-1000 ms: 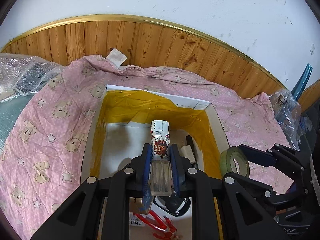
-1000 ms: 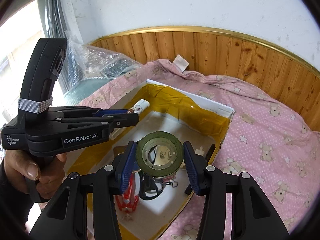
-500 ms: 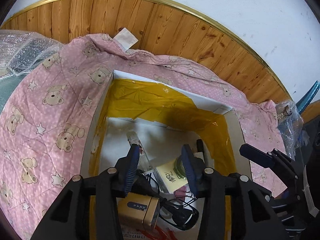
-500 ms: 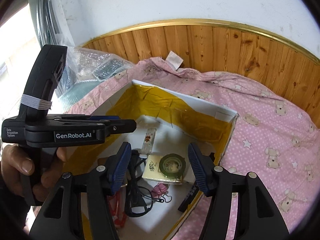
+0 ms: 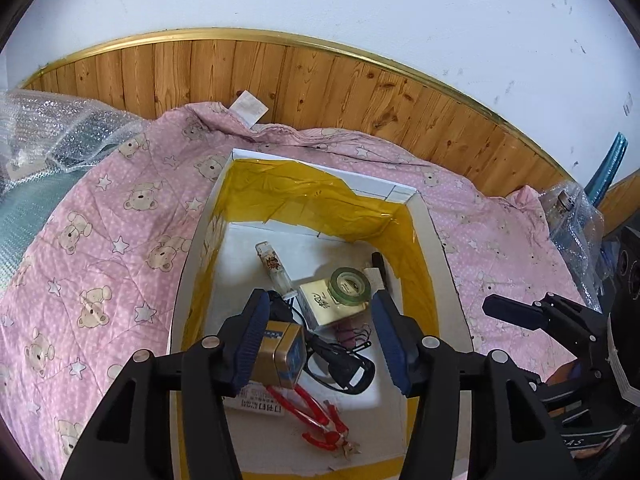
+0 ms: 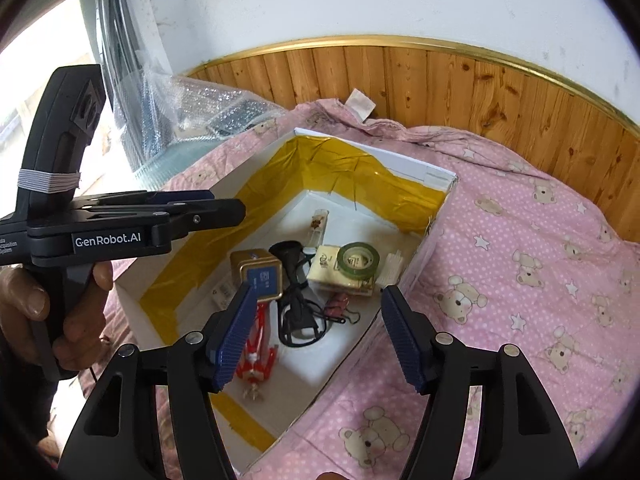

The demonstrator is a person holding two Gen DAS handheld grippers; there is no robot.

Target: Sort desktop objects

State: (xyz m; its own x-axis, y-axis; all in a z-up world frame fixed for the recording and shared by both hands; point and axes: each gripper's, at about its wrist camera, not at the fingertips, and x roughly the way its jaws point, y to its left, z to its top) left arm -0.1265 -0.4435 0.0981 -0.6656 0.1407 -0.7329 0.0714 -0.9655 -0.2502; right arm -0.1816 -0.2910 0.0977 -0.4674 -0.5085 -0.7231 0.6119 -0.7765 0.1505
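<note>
while agape, hand-held gripper [image 6: 318, 330] above tape roll [image 6: 358, 260]

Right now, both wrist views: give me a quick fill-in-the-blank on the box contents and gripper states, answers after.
1. The green tape roll lies on top of a pale yellow ____.
2. The inner walls of the box are lined with ____ tape.
3. The left gripper and the right gripper are both ____ and hold nothing.
4. The box sits on a ____ blanket printed with bears and stars.

Answers: notepad; yellow; open; pink
</note>
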